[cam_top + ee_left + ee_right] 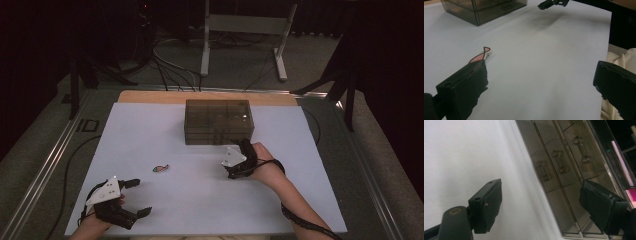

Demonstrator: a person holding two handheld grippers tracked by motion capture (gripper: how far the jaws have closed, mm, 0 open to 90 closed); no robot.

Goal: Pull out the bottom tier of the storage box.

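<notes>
While both tongs hang wide open and empty, the right tongs (239,161) sit just before the drawer box (219,120), nearer its handles; the fish sticker (160,168) lies left of the box, closer to the left tongs (138,197).

— What do you have on your white-covered counter (150,140)?
— A smoky translucent plastic drawer box (218,121) sits at the far middle; a small flat fish-shaped piece (160,168), pink and green, lies well apart from it, nearer you.
— And past it?
— Cables (172,70) trail across grey floor beneath a white metal frame (245,25).
</notes>
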